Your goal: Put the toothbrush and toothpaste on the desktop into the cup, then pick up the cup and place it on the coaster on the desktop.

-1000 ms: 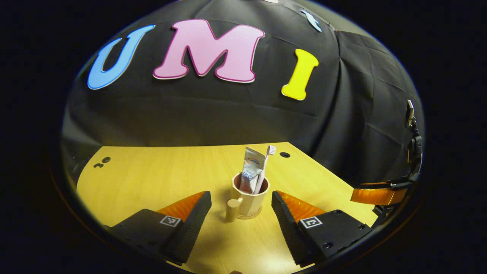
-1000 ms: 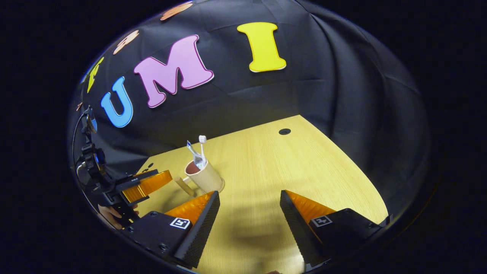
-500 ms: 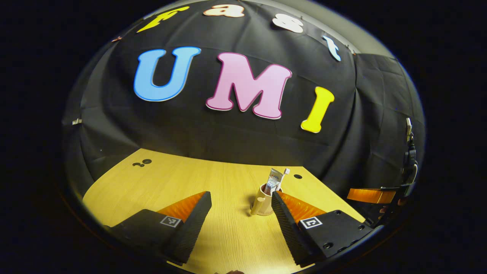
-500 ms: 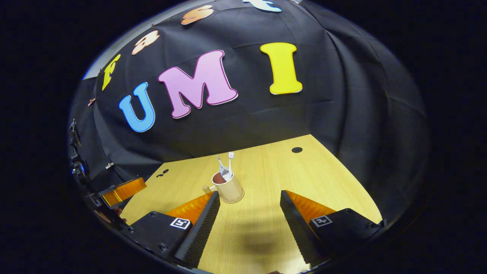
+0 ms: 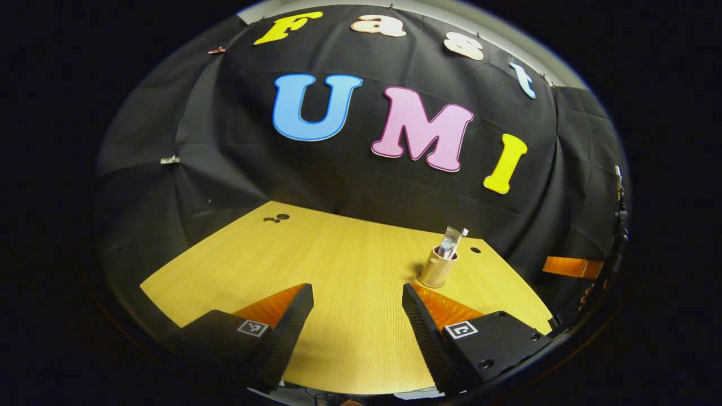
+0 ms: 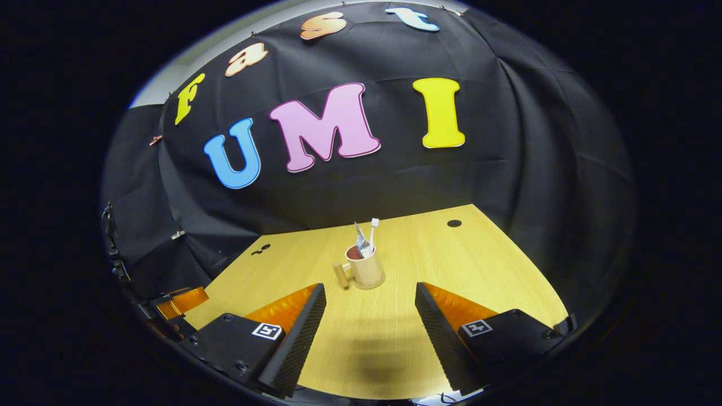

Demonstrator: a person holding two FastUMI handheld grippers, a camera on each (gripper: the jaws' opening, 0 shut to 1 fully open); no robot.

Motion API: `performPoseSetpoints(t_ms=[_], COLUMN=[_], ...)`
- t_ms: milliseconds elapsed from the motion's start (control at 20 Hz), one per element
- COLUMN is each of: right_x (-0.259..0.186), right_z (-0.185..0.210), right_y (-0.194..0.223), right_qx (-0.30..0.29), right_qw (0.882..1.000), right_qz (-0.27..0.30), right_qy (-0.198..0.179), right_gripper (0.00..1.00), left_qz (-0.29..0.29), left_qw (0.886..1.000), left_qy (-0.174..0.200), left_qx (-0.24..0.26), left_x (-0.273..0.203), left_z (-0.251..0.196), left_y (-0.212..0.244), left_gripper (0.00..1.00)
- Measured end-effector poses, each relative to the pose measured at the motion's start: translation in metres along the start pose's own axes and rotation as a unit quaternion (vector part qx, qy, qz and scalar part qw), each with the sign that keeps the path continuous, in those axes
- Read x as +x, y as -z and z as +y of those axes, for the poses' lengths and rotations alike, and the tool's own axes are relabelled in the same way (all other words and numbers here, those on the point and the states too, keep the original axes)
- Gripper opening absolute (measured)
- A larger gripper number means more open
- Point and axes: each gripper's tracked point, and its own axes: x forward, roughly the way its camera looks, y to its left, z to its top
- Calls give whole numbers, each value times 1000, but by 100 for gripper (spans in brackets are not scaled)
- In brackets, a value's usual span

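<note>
A beige cup (image 6: 368, 270) with a wooden handle stands upright on a round coaster (image 6: 369, 283) near the middle of the wooden desktop (image 6: 479, 265). A white toothbrush (image 6: 373, 231) and a toothpaste tube (image 6: 361, 239) stick up out of it. In the left gripper view the cup (image 5: 435, 268) stands to the right, beyond the right finger. My left gripper (image 5: 358, 299) is open and holds nothing, well back from the cup. My right gripper (image 6: 369, 301) is open too, with the cup straight ahead of it and apart.
Small dark holes (image 6: 454, 223) mark the desktop's far corners (image 5: 275, 217). The near table edge lies just under both grippers. The other gripper shows at the far right of the left gripper view (image 5: 572, 266) and at the lower left of the right gripper view (image 6: 180, 300).
Both grippers have drawn back from the cup and risen; the cup looks smaller and farther. The left gripper has swung left, so the cup now sits to its right.
</note>
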Motion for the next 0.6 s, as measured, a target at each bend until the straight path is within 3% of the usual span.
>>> performPoseSetpoints(t_ms=[600], right_x=[-31], right_z=[41], right_y=[-3], right_qx=[-6], right_qw=[1000], right_qz=[-19], right_qy=[-8], right_gripper=[98], left_qz=[-48], left_qw=[998], left_qy=[3], left_qx=[27], left_x=[-37], left_z=[18], left_y=[-37], left_gripper=[98])
